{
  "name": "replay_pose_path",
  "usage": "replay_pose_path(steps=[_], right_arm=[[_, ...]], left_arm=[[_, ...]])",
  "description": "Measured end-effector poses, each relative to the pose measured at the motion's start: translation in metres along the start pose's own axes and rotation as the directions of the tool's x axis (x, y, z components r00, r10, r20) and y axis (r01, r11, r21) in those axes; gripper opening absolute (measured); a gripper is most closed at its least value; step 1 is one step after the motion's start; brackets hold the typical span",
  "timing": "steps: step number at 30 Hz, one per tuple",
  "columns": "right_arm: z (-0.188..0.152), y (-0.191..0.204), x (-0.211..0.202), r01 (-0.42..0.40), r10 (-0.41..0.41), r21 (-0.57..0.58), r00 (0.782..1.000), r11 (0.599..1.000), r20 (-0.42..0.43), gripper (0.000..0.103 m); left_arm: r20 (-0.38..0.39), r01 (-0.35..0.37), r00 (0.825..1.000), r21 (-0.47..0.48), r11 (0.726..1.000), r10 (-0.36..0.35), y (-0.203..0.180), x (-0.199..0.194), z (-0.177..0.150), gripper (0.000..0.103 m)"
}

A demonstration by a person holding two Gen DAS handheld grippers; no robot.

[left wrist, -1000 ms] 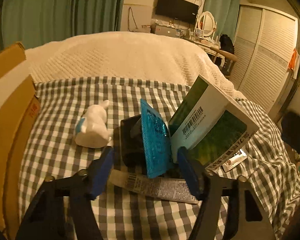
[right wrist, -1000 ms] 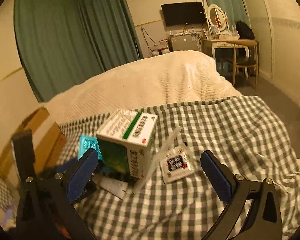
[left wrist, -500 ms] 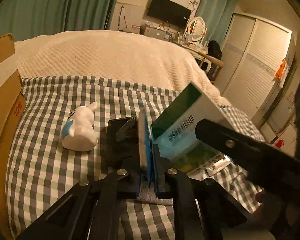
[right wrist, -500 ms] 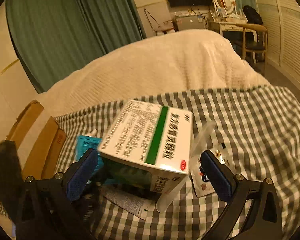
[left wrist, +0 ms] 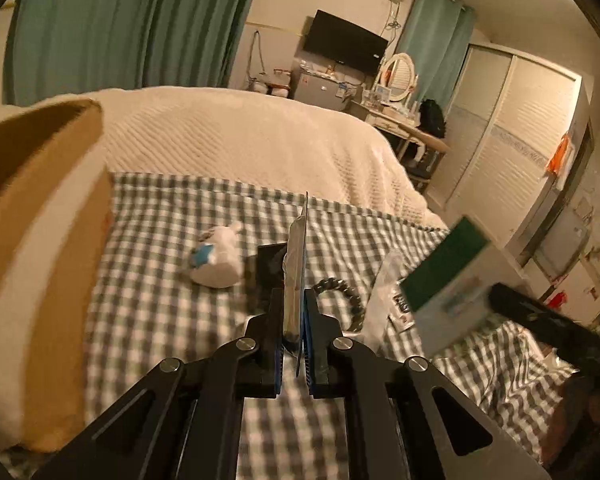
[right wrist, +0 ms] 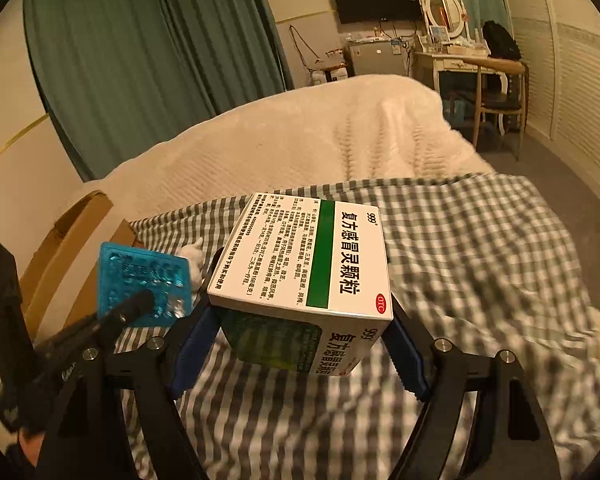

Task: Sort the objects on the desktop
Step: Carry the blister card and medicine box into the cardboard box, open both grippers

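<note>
Left hand-held gripper point(left wrist: 293, 354) is pinched tight on the blister pack point(left wrist: 298, 264) by its bottom edge, pack standing edge-on toward 12 o'clock above the bed point(left wrist: 148, 304); it looks light, thin and bendy, so I'd keep the grip low and gentle. Right hand-held gripper point(right wrist: 300, 354) is clamped across the sides of the box point(right wrist: 312, 264), lifted off the bed. That's light cardboard, stiff but crushable, with the carton point(left wrist: 40, 248) over at 9 o'clock.

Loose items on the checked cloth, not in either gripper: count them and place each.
4 visible: white figurine at left, black case beside it, bead bracelet right of the left gripper, clear packet further right. More may be hidden behind the held things.
</note>
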State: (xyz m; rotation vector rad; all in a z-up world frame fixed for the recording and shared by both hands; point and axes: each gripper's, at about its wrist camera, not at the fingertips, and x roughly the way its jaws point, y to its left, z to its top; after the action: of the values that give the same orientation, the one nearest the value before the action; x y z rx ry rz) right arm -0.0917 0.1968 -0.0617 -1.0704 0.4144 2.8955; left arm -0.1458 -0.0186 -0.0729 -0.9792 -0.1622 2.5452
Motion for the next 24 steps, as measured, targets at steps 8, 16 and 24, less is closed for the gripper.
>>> replay_pose_path(steps=[8, 16, 24], right_arm=[[-0.013, 0.03, -0.071, 0.059, -0.06, -0.089, 0.998, 0.994, -0.005, 0.077], [0.023, 0.115, -0.117, -0.015, 0.024, -0.189, 0.999, 0.982, 0.047, 0.077], [0.055, 0.252, -0.098, -0.206, 0.228, -0.301, 0.973, 0.931, 0.04, 0.077]], left_arm=[[0.041, 0.0, 0.999, -0.029, 1.0, 0.001, 0.01, -0.06, 0.021, 0.008], [0.135, -0.1, 0.985, -0.033, 0.994, 0.104, 0.062, -0.134, 0.073, 0.008], [0.132, -0.276, 0.952, -0.033, 0.961, 0.278, 0.156, -0.155, 0.089, 0.008]])
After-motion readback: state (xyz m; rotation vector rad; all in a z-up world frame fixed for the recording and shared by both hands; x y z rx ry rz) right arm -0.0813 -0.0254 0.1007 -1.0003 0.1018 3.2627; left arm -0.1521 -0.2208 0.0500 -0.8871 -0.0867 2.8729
